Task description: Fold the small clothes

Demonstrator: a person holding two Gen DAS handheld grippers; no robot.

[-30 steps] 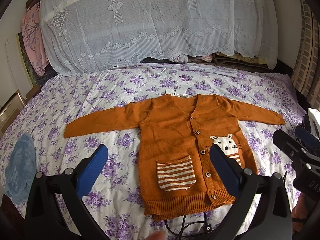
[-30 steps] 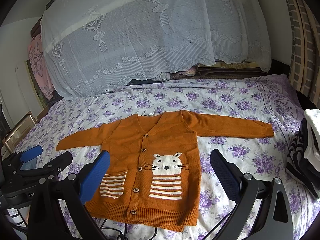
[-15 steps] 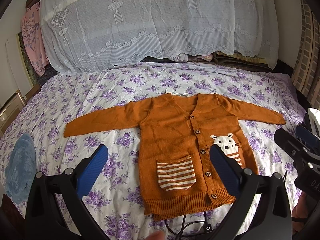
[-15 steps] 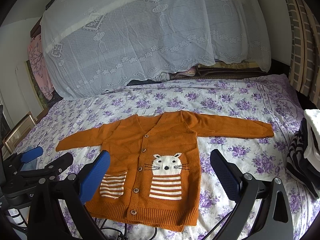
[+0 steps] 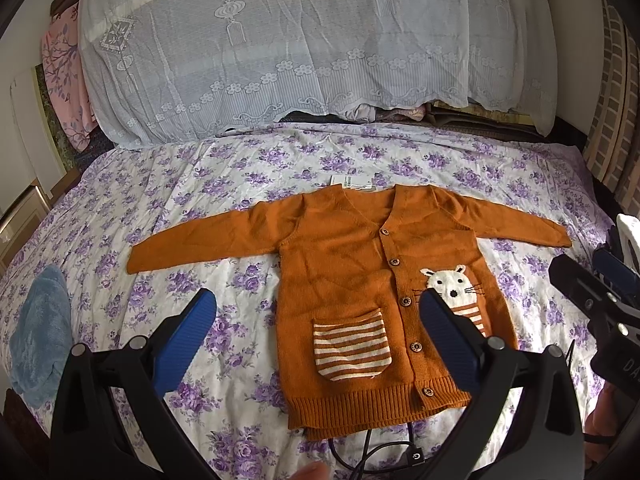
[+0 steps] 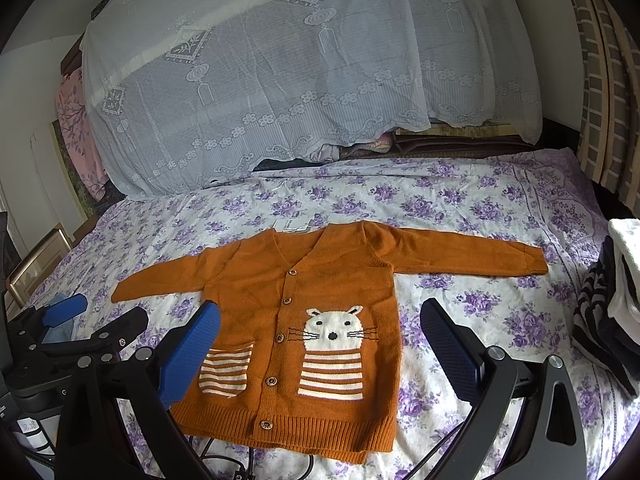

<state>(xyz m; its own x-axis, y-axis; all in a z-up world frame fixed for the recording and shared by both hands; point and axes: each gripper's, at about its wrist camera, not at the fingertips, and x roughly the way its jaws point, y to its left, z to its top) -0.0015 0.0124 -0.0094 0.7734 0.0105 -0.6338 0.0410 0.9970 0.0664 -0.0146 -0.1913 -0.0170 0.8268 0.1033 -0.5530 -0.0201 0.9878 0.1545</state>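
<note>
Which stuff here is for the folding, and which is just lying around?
For the folding: orange cardigan, left gripper, right gripper, both open.

Just lying around: blue towel, striped clothes pile, black cable, lace cover.

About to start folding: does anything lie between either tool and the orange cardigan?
Nothing visible does. The orange knitted cardigan lies flat on the floral bedsheet, with the open left tool and open right tool held before its hem.
</note>
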